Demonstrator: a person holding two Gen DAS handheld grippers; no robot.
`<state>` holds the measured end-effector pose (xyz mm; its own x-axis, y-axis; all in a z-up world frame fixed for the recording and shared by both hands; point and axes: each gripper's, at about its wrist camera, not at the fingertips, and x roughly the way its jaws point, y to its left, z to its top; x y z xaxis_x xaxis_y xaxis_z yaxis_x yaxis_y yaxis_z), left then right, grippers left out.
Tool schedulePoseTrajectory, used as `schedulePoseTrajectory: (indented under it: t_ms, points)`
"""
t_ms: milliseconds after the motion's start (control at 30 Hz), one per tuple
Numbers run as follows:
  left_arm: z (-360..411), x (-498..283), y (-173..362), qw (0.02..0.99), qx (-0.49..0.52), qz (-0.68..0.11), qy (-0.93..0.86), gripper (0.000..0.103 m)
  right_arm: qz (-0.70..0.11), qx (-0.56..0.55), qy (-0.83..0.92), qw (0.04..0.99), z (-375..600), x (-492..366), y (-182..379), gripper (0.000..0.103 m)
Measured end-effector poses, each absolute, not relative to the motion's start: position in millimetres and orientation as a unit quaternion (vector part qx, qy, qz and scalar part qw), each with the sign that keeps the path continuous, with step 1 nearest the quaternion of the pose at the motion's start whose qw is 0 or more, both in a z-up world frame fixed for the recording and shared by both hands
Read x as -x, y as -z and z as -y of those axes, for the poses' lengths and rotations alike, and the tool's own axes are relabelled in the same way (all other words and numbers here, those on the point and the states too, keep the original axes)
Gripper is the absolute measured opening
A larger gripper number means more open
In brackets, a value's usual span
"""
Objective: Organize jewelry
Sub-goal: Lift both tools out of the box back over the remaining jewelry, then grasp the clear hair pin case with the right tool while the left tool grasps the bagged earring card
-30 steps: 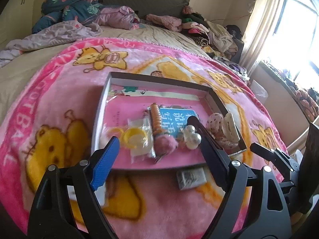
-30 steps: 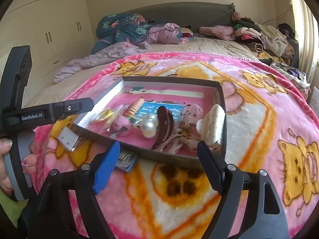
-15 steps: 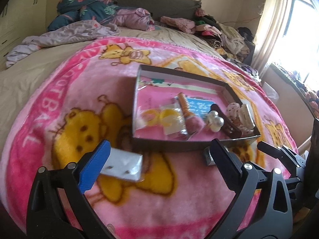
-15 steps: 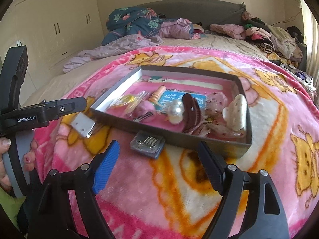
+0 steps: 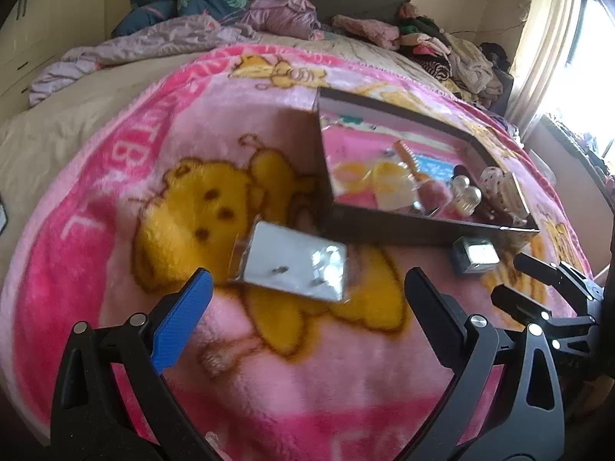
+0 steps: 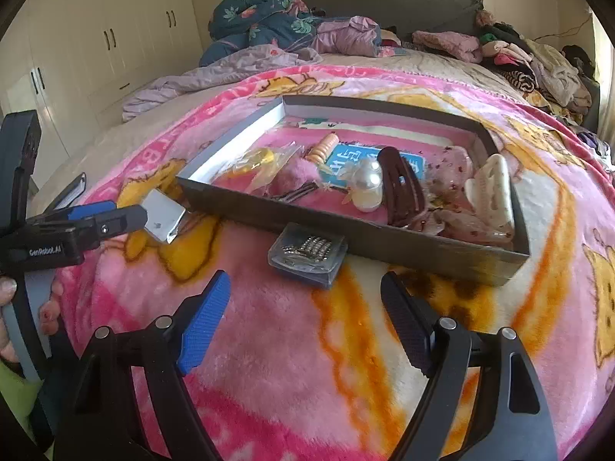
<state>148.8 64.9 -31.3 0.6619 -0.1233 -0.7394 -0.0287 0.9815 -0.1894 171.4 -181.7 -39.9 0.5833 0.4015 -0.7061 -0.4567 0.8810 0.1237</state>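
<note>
Both claws have dropped nearer the blanket (image 5: 127, 176). Left claw (image 5: 307, 299), wide open and empty, frames the earring card (image 5: 296, 265) near the tray (image 6: 269, 215); close squarely across its edges. Right claw (image 6: 303, 319) gapes empty before the clear packet (image 6: 307, 255).

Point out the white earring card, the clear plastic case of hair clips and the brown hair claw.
White earring card (image 5: 294, 267), left wrist view, middle of its face.
Clear plastic case (image 6: 307, 255), right wrist view, lid centre.
Brown hair claw (image 6: 401, 188), right wrist view, its back.

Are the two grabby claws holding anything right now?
No. The left gripper and the right gripper both have open jaws with nothing between them, hovering above the pink blanket.
</note>
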Motion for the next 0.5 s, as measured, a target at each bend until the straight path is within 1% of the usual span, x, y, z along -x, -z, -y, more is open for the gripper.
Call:
schedulePoseTrajectory:
  t_ms: [167,367,400,500]
  points:
    - [-70.6,-153.3,40.6,0.903,0.095,-0.418,0.027,0.091,-0.396,0.041,-0.241,0.885,169.6,-182.0,51.1,0.078]
    - [-66.9,-163.4,48.1,0.904,0.072,-0.420,0.029,0.091,-0.403,0.041,-0.235,0.884,159.8,-198.3,61.8,0.077]
    - [-65.6,-165.3,49.0,0.905,0.066,-0.420,0.029,0.091,-0.403,0.038,-0.233,0.884,159.2,-201.2,63.6,0.075]
    - [-61.3,-169.7,50.9,0.906,0.049,-0.419,0.029,0.091,-0.404,0.033,-0.225,0.886,157.7,-205.7,66.5,0.072]
